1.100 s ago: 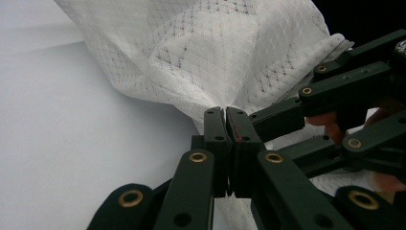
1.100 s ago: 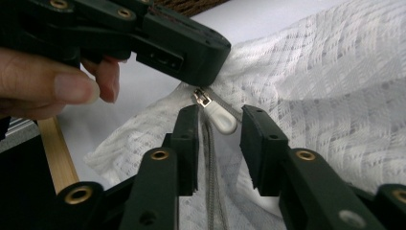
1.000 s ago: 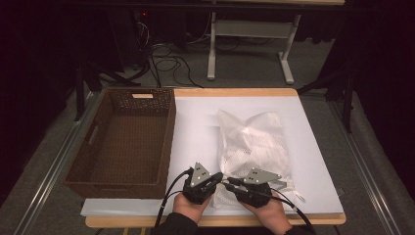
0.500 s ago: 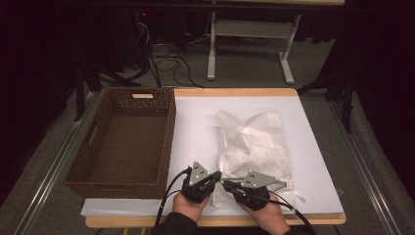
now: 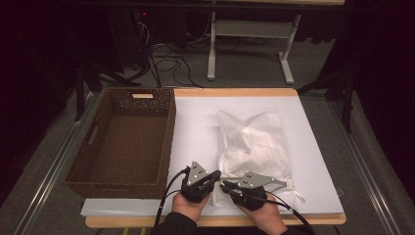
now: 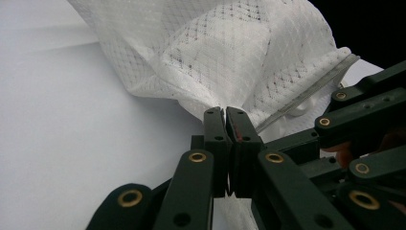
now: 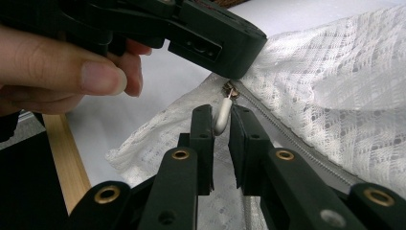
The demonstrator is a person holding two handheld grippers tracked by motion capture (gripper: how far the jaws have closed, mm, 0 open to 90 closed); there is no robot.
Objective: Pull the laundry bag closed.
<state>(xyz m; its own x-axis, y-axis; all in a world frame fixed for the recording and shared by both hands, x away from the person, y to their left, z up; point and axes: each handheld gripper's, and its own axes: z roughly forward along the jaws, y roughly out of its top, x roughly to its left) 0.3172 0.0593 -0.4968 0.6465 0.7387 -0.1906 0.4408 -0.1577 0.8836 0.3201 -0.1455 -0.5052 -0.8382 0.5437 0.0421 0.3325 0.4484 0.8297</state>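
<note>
We see a white sheet [image 5: 195,132] over the bench, dark room behind, a wicker basket [image 5: 122,142] along its left edge. The mesh bag [image 5: 252,142] lies near the front edge; our left claw [image 6: 225,117] pinches its corner, our right claw [image 7: 221,125] stands slightly parted around the zipper pull [image 7: 223,114].

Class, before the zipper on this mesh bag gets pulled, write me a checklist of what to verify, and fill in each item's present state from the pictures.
1. Left gripper pinches the mesh bag at its corner: ok, jaws shut on fabric.
2. Zipper pull sits between the right gripper jaws: ok.
3. Right jaws clamped on the pull: not ok, a gap is left on either side.
4. Zipper track lies unobstructed ahead: ok for the visible stretch.
5. Bag lies on the white sheet, apart from the basket: ok.
6. Zipper fully closed: cannot tell.
</note>
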